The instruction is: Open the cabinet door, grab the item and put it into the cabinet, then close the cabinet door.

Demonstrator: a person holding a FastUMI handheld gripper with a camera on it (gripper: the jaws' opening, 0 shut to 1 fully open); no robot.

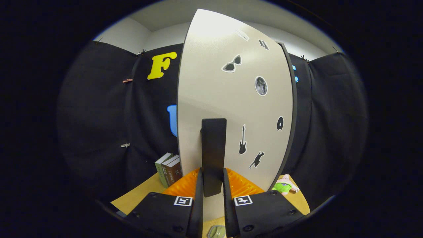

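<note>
Pinching handle (213,155) between both fingers (199,198) | handle long axis vertical | cabinet door (231,99) upright

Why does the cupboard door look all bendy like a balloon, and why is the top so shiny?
In the gripper view the fisheye lens bows the cabinet door, so its straight edges curve; ceiling light makes a pale glare near its top; the gripper has its jaws closed on the dark handle, which stays sharp.
</note>
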